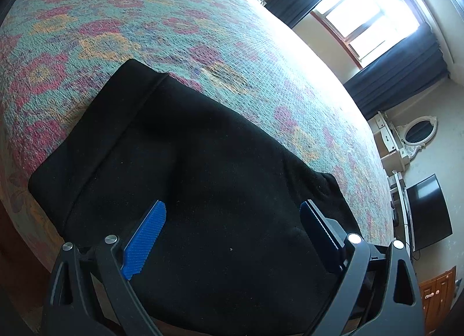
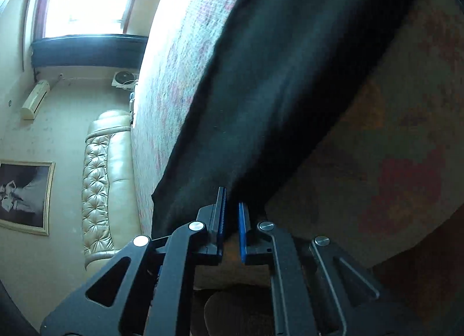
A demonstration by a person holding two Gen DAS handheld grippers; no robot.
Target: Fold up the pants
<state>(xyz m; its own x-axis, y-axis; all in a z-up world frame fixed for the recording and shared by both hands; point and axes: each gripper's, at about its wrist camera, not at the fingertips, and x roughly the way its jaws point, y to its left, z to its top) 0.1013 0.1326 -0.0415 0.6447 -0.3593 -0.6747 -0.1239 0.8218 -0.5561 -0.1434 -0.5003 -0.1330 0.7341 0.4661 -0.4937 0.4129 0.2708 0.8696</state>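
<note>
Black pants [image 1: 203,168] lie folded on a floral bedspread [image 1: 174,25]. In the left wrist view my left gripper [image 1: 233,210] is open, its blue pads [image 1: 145,237] spread wide just above the near part of the pants, holding nothing. In the right wrist view my right gripper [image 2: 232,202] is nearly closed, pinching an edge of the black pants [image 2: 290,75] between its blue pads [image 2: 242,228]; the fabric stretches away from the fingers over the bedspread [image 2: 179,60].
A cream tufted headboard [image 2: 101,179] stands at the bed's end. A bright window with dark curtains [image 1: 400,81], a mirror [image 1: 417,133], a black screen [image 1: 429,211] and a framed picture [image 2: 23,196] line the walls. The bed's side [image 2: 391,176] drops away.
</note>
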